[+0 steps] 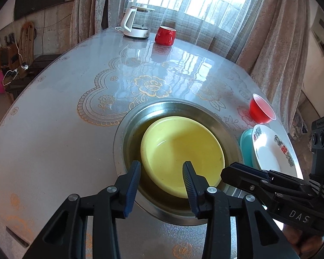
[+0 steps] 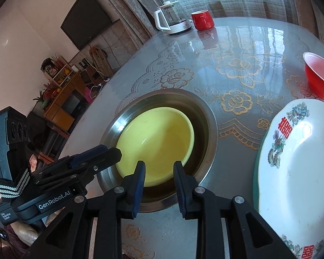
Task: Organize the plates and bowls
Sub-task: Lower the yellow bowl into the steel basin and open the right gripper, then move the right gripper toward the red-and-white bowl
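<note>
A yellow bowl (image 1: 181,151) sits inside a wide steel basin (image 1: 123,129) on the table; both also show in the right wrist view, the bowl (image 2: 157,142) in the basin (image 2: 207,118). My left gripper (image 1: 162,168) is open and empty over the bowl's near rim. My right gripper (image 2: 158,168) is open and empty at the bowl's near edge; it shows from the side in the left wrist view (image 1: 226,172). A white patterned plate (image 2: 298,172) lies on a teal plate (image 1: 245,144) to the right. A small red bowl (image 2: 319,75) stands beyond them.
A white kettle with a glass jug (image 1: 136,23) and a red mug (image 1: 165,35) stand at the table's far edge by the curtained window. The table (image 1: 54,129) has a glossy floral cover. Furniture and a wall TV (image 2: 86,19) are to the left.
</note>
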Action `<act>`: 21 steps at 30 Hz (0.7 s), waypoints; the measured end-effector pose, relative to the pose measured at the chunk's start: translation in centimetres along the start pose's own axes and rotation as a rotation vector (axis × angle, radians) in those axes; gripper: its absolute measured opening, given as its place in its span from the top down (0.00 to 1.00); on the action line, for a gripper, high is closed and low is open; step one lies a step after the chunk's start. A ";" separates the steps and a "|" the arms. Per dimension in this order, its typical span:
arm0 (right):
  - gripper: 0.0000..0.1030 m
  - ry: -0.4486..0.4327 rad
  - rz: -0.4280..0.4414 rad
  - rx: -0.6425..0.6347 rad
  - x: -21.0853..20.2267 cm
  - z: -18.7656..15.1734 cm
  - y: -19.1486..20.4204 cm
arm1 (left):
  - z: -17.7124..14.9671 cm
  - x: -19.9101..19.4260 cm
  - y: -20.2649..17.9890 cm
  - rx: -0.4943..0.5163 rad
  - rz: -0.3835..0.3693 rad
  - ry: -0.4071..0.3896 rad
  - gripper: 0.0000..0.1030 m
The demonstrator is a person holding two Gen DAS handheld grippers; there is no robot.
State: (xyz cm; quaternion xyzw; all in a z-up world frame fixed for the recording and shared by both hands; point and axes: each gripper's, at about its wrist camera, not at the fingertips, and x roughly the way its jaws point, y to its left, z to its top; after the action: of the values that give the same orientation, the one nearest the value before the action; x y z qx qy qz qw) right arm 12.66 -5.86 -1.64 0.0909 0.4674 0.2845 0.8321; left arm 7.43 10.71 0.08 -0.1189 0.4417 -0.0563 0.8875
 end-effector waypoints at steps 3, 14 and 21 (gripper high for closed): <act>0.72 -0.028 0.017 0.003 -0.6 -0.1 -0.1 | -0.2 -0.2 -0.2 0.005 0.005 -0.006 0.60; 0.69 -0.116 0.063 0.037 -2.7 -0.2 -1.4 | -0.6 -1.4 -1.8 0.061 0.036 -0.058 0.57; 0.69 -0.146 0.057 0.079 -3.8 -0.4 -3.1 | -0.8 -1.4 -3.1 0.089 0.033 -0.056 0.56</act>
State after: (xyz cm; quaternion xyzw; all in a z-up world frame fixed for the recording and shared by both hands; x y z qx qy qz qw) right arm 12.04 -10.54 -0.37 0.1576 0.4137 0.2817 0.8512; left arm 5.97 7.84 1.56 -0.0738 0.4158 -0.0580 0.9046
